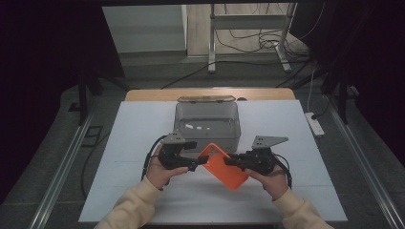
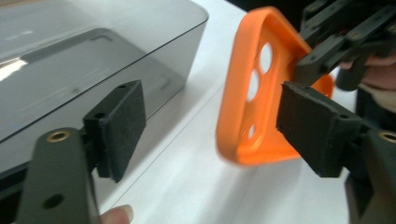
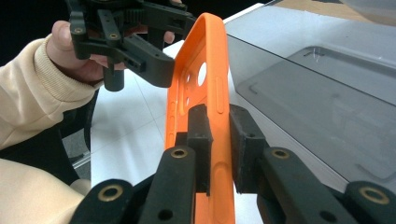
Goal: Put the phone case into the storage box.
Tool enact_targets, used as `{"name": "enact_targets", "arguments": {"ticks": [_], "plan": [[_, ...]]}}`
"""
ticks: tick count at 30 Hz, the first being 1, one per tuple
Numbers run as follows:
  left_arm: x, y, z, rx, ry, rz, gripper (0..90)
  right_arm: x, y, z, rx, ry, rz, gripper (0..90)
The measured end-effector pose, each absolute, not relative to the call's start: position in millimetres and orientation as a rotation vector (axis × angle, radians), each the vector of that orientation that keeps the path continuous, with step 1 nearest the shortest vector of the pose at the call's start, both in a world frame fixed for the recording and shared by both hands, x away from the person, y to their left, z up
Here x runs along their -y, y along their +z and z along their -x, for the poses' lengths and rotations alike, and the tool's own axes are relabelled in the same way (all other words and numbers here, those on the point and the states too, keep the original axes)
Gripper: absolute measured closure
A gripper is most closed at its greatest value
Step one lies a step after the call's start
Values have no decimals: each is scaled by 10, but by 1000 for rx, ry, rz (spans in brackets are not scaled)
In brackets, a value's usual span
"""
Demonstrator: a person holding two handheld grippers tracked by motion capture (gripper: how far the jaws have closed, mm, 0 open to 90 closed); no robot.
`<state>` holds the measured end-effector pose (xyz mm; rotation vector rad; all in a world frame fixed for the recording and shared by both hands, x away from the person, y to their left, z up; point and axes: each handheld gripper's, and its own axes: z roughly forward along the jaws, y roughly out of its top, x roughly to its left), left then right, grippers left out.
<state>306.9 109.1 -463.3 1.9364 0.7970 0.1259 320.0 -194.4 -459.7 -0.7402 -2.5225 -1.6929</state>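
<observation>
Between two grippers, one orange phone case (image 1: 222, 165), one grey box (image 1: 207, 123)

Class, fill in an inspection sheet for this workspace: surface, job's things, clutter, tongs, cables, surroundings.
Surface: white table top, wooden edge at the back.
Job's things: orange phone case, held on edge; smoky clear plastic box behind it.
Clutter: nothing seen.
Tongs: right tongs shut on the case's rim; left tongs open beside the case.
Cables: black gripper cables; power strip at the right edge.
Surroundings: dark curtains, metal stand, floor wires.
</observation>
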Motion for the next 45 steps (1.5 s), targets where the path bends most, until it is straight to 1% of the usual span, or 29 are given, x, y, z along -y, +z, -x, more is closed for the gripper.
{"name": "enact_targets", "arguments": {"ticks": [8,11,19,22,34,37,45], "plan": [[-1180,-4676,-2971,-811,161,-1942,190,1944,-4579,-3183,2545,-1696,746,796],[-1205,-4673,-2948,-816,191,-1924,196,1952,-4572,-3180,2539,-1695,759,796],[-1295,-4689,-2881,-815,203,-1927,198,1968,-4544,-3168,2553,-1711,767,796],[-1374,-4746,-2846,-836,234,-1923,199,1971,-4544,-3167,2557,-1711,768,796],[-1707,-4925,-2690,-918,273,-1906,190,1956,-4514,-3141,2591,-1720,748,795],[-1797,-4990,-2632,-940,300,-1904,191,1955,-4514,-3143,2591,-1721,752,795],[-1923,-5074,-2568,-999,335,-1909,158,1947,-4519,-3142,2615,-1717,758,794]]}}
